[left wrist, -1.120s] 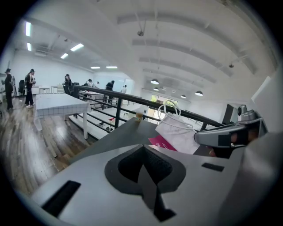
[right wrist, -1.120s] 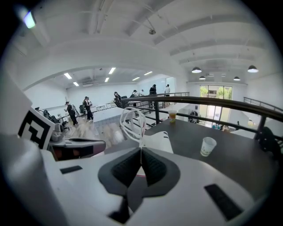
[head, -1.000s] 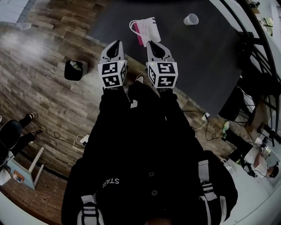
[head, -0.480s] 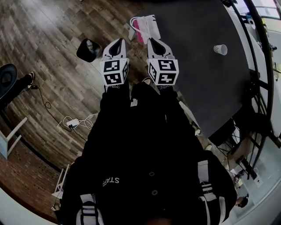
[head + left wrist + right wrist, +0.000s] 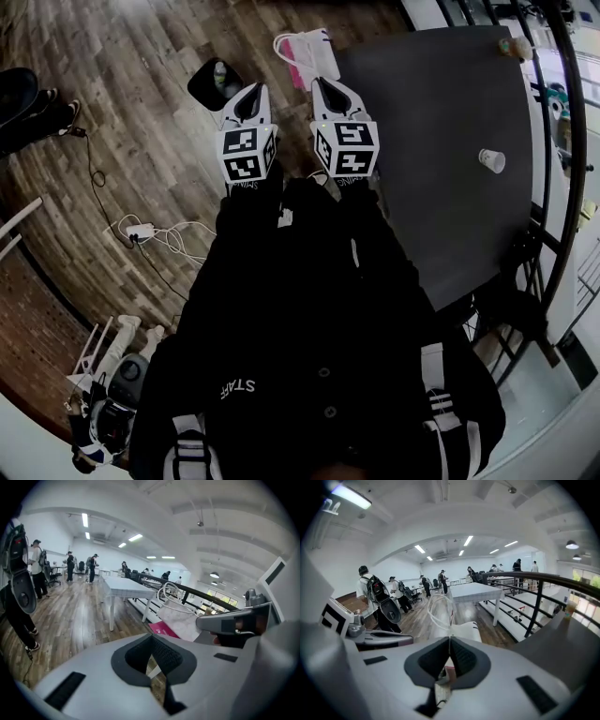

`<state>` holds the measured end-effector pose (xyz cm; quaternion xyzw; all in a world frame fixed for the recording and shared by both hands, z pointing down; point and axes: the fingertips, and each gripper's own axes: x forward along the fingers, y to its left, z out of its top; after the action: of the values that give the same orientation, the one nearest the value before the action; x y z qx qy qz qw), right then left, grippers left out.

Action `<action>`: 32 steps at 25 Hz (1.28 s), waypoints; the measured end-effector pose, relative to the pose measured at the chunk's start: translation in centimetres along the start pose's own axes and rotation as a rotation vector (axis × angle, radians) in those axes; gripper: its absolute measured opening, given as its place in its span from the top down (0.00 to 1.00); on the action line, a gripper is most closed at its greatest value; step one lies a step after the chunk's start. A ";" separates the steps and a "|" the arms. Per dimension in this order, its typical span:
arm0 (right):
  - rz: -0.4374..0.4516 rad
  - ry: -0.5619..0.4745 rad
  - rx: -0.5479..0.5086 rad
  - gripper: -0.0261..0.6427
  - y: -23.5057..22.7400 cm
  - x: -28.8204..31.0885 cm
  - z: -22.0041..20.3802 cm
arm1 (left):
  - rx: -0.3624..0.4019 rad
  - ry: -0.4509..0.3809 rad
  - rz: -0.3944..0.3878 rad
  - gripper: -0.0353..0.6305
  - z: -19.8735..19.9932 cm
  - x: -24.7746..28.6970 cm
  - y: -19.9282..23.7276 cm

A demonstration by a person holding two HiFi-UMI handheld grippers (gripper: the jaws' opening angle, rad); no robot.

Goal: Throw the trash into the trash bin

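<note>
Head view: your right gripper [image 5: 324,87] pinches the bag [image 5: 314,56] to carry it to the bin [image 5: 202,86]. Your left gripper [image 5: 254,90] is squeezed shut (empty).

Head view: mounted above the person [image 5: 309,328], facing steeply down onto the left gripper [image 5: 251,92], right gripper [image 5: 326,87], floor [image 5: 141,122] and table [image 5: 441,112] edge. Gripper views: mounted close behind each jaw pair, facing outward across the room. All three share the white-and-pink bag [image 5: 314,56] [image 5: 183,620] [image 5: 461,632].

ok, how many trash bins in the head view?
1. A black trash bin stands on the wood floor, just beyond the left tool and left of the white and pink bag. Others may sit outside the view.
</note>
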<state>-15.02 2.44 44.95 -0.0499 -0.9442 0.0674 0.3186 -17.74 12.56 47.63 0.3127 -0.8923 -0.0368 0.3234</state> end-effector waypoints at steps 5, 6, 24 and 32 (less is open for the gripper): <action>0.070 0.046 -0.046 0.93 3.1 4.0 -0.3 | -0.065 0.012 0.080 0.95 -1.2 -0.2 5.1; 0.082 0.055 -0.055 0.93 3.7 4.8 -0.4 | -0.077 0.015 0.094 0.95 -1.5 -0.2 6.1; 0.261 0.241 -0.120 0.93 12.5 18.6 -9.8 | -0.233 0.146 0.236 0.95 -13.2 2.3 19.4; 0.319 0.299 -0.141 0.93 15.5 24.1 -15.3 | -0.281 0.182 0.279 0.95 -19.0 4.6 24.7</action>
<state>-24.02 22.52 68.92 -0.2299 -0.8690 0.0426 0.4361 -22.26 32.28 71.81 0.1398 -0.8803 -0.0874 0.4449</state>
